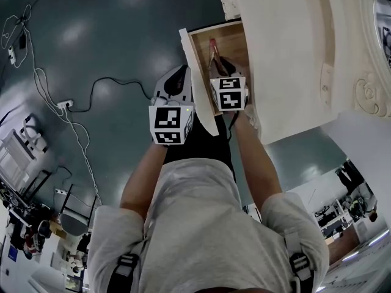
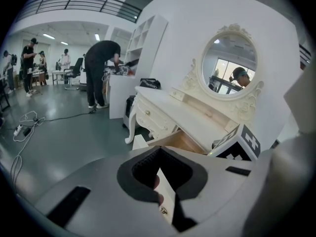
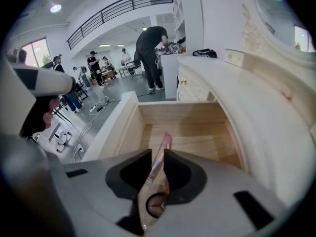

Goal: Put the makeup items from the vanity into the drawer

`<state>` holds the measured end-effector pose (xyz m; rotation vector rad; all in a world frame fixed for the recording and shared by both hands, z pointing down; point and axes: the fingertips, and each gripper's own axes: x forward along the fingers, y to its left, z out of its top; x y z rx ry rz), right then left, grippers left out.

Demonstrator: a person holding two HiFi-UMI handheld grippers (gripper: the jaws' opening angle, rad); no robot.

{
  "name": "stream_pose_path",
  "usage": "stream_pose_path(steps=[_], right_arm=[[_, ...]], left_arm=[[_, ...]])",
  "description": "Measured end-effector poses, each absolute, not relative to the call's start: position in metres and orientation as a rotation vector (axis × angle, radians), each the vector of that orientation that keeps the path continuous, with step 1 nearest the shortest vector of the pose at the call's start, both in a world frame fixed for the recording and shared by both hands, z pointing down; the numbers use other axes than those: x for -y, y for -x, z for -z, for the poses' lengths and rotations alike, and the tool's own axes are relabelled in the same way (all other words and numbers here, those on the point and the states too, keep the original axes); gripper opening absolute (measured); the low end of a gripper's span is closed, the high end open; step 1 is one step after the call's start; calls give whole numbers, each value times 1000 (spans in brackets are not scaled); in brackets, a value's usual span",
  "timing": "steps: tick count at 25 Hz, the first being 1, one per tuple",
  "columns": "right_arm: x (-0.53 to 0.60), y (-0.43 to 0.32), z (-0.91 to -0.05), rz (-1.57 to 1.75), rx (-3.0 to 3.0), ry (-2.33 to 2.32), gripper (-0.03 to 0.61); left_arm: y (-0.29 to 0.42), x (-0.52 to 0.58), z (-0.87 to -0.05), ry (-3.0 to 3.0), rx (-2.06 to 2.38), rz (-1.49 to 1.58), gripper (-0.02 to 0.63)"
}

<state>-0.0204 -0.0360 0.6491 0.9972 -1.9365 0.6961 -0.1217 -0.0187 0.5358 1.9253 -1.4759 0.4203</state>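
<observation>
Right gripper view: the right hand-held gripper [image 3: 157, 153] is pointed steeply down into the open drawer [image 3: 197, 113], with its jaws set a little apart. A slim pink-capped makeup item [image 3: 166, 141] is seen in the gap, cap end toward the drawer's back wall. The item is judged to be released and resting on the drawer floor. Light contact with one pad cannot be ruled out, as the item's lower end is masked by the jaws.

Left gripper view: the left hand-held gripper [image 2: 163, 169] is pinched on the white drawer front [image 2: 167, 201], so the drawer is held open. The table [image 2: 182, 110] is seen behind it.

Step in hand, as judged: release of the item and withdrawal of the right hand-held gripper.

Notes for doing it well:
- The jaws are to be spread wider before any lift, so that the item is not dragged up or flicked by a pad.
- Withdrawal is best made straight back along the jaw line, clear of the drawer's side wall and of the table edge overhanging on the right.
- The left pinch is to be held steady and the drawer not jolted, since a slim tube is likely to roll.
- The item is to be checked as lying flat and wholly inside the drawer before the next one is fetched from the table.
</observation>
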Motion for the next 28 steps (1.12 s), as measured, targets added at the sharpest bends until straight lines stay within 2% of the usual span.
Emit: stream_pose_path(steps=[4, 18, 28], right_arm=[[34, 23, -615, -643, 1967, -1050, 16], [9, 24, -461, -470, 2166, -1317, 14], [-10, 14, -373, -310, 2398, -1302, 14]], left_arm=[[124, 13, -519, -1924, 1484, -372, 5], [130, -2, -435, -2068, 1490, -256, 5], [108, -29, -372, -2114, 1654, -189, 5]])
